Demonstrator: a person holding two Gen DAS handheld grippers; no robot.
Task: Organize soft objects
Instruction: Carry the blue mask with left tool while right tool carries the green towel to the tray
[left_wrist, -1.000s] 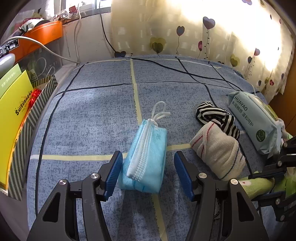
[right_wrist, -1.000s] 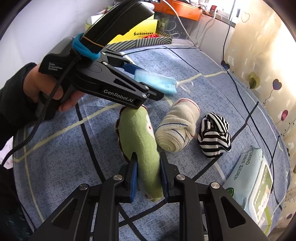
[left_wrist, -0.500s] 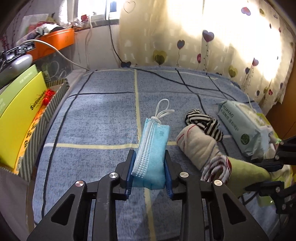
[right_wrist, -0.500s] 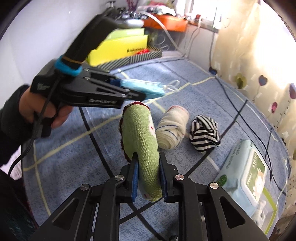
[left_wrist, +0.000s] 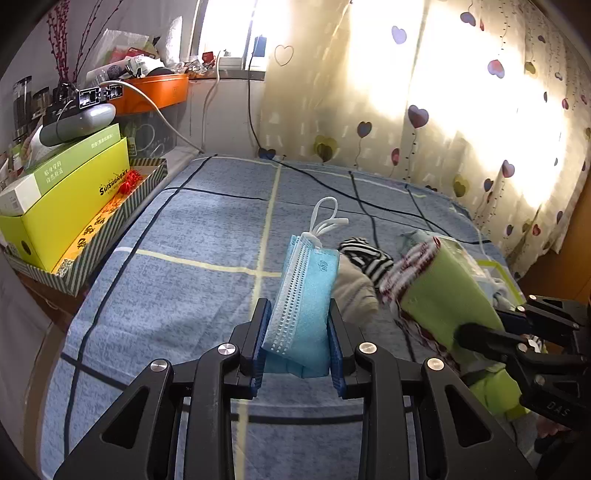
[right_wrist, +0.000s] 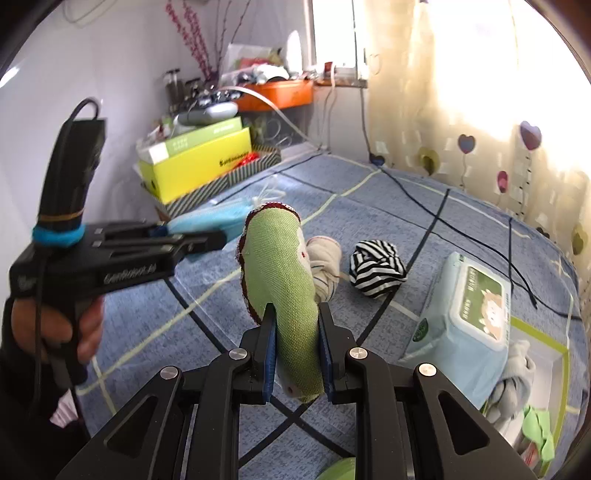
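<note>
My left gripper (left_wrist: 297, 343) is shut on a folded stack of blue face masks (left_wrist: 304, 295) and holds it above the blue bedspread (left_wrist: 192, 229). The masks also show in the right wrist view (right_wrist: 218, 218). My right gripper (right_wrist: 297, 354) is shut on a green sock roll with a dark red edge (right_wrist: 280, 273), lifted off the bed; it shows in the left wrist view (left_wrist: 443, 291). A cream sock roll (right_wrist: 327, 266) and a black-and-white striped roll (right_wrist: 376, 267) lie on the bed beyond.
A pack of wet wipes (right_wrist: 465, 314) lies at the right, with a green-rimmed white box (right_wrist: 543, 373) holding cloth beside it. Yellow and green boxes in a striped tray (left_wrist: 74, 206) stand left of the bed. A heart-print curtain (left_wrist: 443, 110) hangs behind.
My left gripper shut on the masks and lifted them off the bed. My right gripper lifted the green sock roll up. Both views tilted upward.
</note>
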